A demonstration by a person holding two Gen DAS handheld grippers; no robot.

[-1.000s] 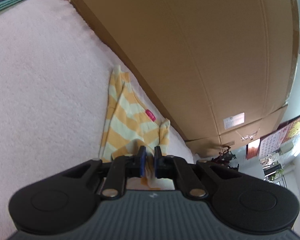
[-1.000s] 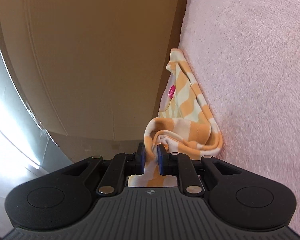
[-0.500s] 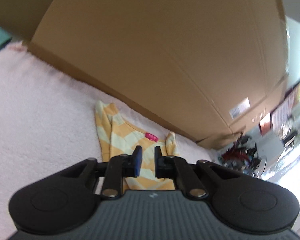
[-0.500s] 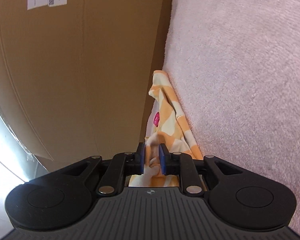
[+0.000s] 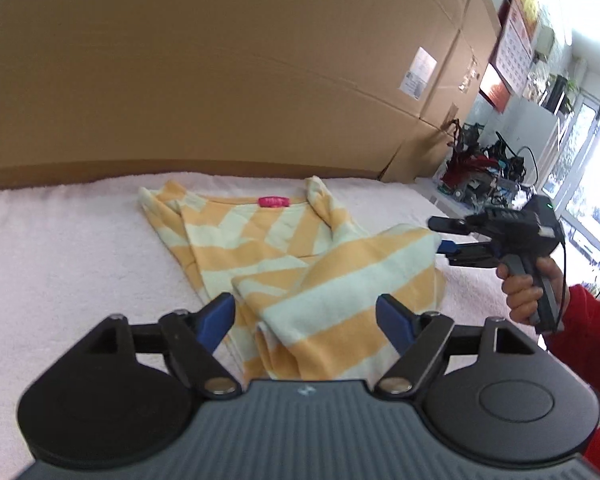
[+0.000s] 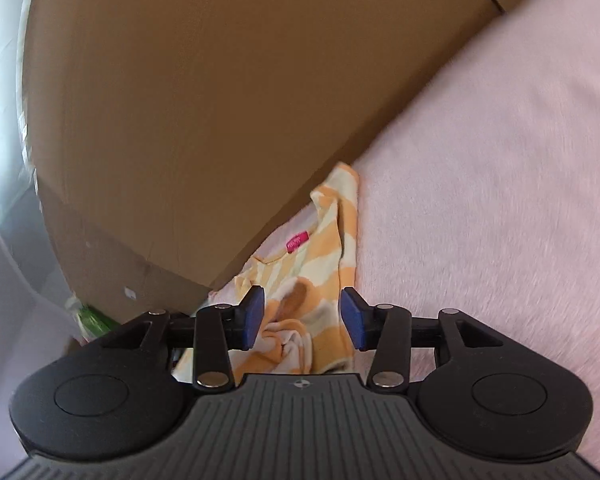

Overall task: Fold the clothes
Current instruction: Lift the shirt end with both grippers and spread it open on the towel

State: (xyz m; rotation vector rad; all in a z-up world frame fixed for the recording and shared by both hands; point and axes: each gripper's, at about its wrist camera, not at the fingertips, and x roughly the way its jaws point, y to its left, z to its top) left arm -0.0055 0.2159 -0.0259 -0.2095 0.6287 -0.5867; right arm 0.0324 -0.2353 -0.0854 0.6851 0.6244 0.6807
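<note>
An orange and cream striped shirt (image 5: 260, 248) with a pink neck label (image 5: 274, 201) lies on the pink towel surface (image 5: 60, 260), its lower part folded over the body. My left gripper (image 5: 306, 316) hangs just above the near fold, jaws opening wide, with cloth below the blue pads (image 5: 216, 316) but not pinched. In the left wrist view my right gripper (image 5: 444, 235) sits at the fold's right corner, held by a hand (image 5: 520, 284) in a red sleeve. The right wrist view shows that gripper (image 6: 303, 318) opening over the bunched shirt (image 6: 300, 340), its pads clear of the cloth.
A tall cardboard box (image 5: 260, 80) stands directly behind the shirt and fills the far side in both views (image 6: 220, 100). Past the towel's right end are cluttered equipment (image 5: 480, 172), a wall calendar (image 5: 516, 20) and a bright window (image 5: 588, 168).
Both grippers were shut on the shirt's edge and have opened and let it go. Both views have rolled towards level, and the lower part now lies folded over the body.
</note>
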